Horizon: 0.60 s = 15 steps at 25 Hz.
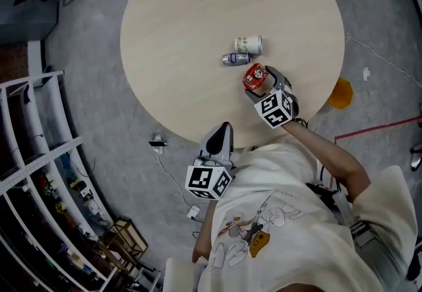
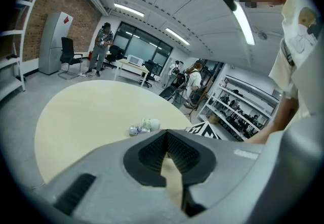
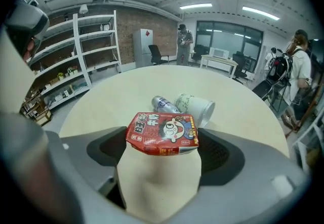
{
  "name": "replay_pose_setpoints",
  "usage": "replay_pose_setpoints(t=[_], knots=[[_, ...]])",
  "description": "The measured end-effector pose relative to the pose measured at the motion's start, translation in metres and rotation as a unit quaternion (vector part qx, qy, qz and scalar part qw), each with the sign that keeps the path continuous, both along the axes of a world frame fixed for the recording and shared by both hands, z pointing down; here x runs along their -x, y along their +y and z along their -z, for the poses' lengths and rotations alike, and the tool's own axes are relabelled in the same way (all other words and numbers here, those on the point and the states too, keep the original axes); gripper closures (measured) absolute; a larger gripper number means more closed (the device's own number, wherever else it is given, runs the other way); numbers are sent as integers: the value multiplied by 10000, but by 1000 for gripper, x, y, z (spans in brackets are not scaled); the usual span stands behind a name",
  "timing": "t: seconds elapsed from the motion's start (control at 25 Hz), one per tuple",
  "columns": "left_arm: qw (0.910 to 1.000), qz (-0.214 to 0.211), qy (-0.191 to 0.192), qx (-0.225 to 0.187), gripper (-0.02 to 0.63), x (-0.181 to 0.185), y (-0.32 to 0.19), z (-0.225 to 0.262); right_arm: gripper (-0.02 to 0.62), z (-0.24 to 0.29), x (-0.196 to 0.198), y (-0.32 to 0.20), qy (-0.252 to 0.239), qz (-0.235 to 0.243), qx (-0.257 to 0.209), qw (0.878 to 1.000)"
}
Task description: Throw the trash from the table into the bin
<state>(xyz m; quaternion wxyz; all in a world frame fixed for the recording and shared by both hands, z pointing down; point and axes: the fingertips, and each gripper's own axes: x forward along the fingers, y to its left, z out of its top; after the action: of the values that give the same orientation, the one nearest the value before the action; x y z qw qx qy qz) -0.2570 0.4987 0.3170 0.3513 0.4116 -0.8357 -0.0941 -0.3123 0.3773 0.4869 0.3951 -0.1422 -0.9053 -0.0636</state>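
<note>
A red drink carton (image 1: 254,76) (image 3: 162,131) lies on the round wooden table (image 1: 178,27), near its right front edge. My right gripper (image 1: 258,82) (image 3: 163,143) is open around it, one jaw at each end of the carton and very close to it. Just beyond lie a small silver can (image 1: 235,58) (image 3: 163,104) and a white paper cup (image 1: 248,44) (image 3: 195,106), both on their sides and touching. My left gripper (image 1: 223,128) (image 2: 166,136) is shut and empty, at the table's near edge. The can (image 2: 136,130) and cup (image 2: 151,124) show ahead of it.
An orange object (image 1: 341,93) sits on the floor right of the table. White shelving (image 1: 33,152) stands at the left. A cable with a plug (image 1: 158,144) lies on the floor by the table's front. People stand far off in the room (image 3: 183,41).
</note>
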Motion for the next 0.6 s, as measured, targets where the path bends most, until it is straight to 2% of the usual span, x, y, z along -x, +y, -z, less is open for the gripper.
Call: replay_pose_setpoints(t=[0.16,0.32,0.6], knots=[[9983,-448,-270,-267,601,4,-22,6,147,20,-18,-2,-161,-253,175,9994],[9923,-977,-531,-549,601,-1,-54,27,147,54,-48,-19,-307,-700,178,9969],[9801,-1804,-513,-645,601,-44,-107,34,147,83,-108,-52,-503,-1261,228,9905]])
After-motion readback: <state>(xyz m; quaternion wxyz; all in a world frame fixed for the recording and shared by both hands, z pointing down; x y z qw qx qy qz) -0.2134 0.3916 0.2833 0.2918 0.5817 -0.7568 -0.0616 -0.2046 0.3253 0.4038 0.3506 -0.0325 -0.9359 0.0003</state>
